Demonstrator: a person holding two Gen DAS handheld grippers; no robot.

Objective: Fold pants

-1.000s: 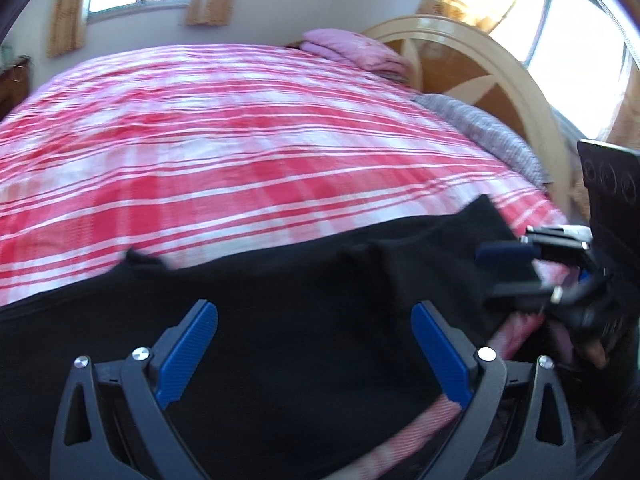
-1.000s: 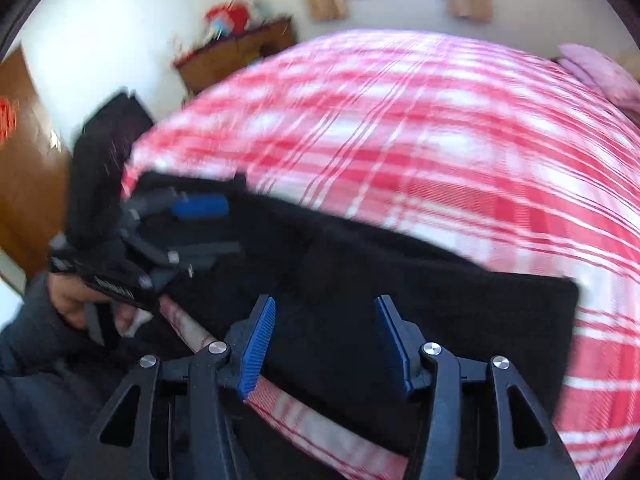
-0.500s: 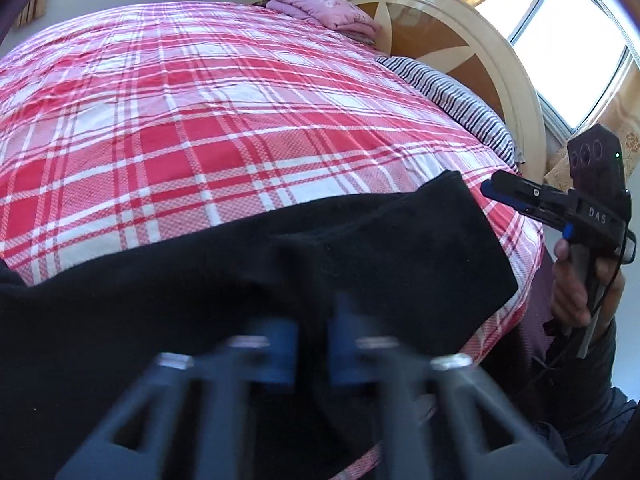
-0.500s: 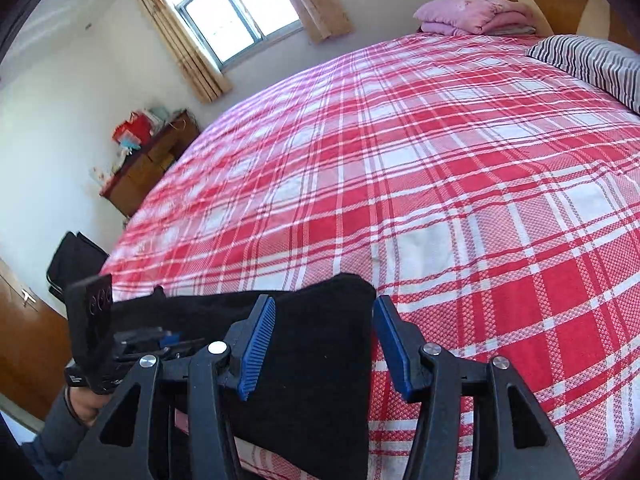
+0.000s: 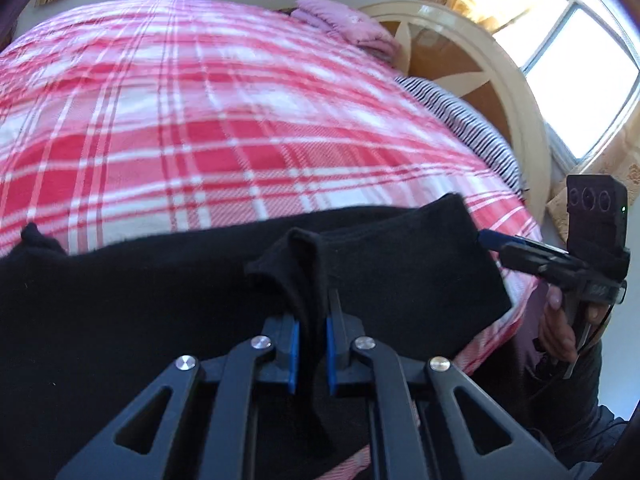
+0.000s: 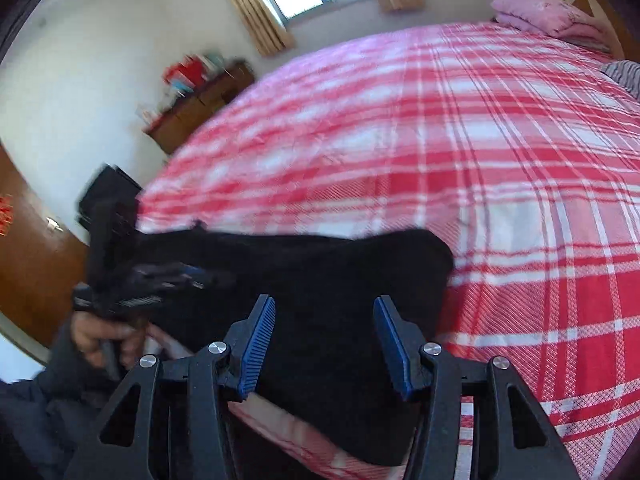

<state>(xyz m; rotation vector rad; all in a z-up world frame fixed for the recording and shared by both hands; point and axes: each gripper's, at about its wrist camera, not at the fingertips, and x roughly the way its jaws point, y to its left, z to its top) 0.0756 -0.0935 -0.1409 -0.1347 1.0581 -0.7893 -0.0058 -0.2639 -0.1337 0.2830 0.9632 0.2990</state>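
Black pants (image 5: 140, 292) lie spread along the near edge of the red plaid bed (image 5: 208, 120). My left gripper (image 5: 312, 336) is shut on a raised fold of the pants near their middle. My right gripper (image 6: 324, 336) is open, its blue pads hovering just above the pants' end (image 6: 344, 280) at the bed edge. In the left wrist view the right gripper (image 5: 516, 250) shows at the right beside the pants' corner. In the right wrist view the left gripper (image 6: 184, 274) appears blurred at the left.
The bed (image 6: 460, 152) fills both views. A pink pillow (image 5: 344, 28), a striped pillow (image 5: 464, 120) and a cream headboard (image 5: 500, 76) lie at its far end. A wooden dresser (image 6: 200, 100) and a brown door (image 6: 24, 264) stand by the wall.
My left gripper has shut on a fold of the pants and lifted it slightly. My right gripper has moved down closer over the pants' end and stays open.
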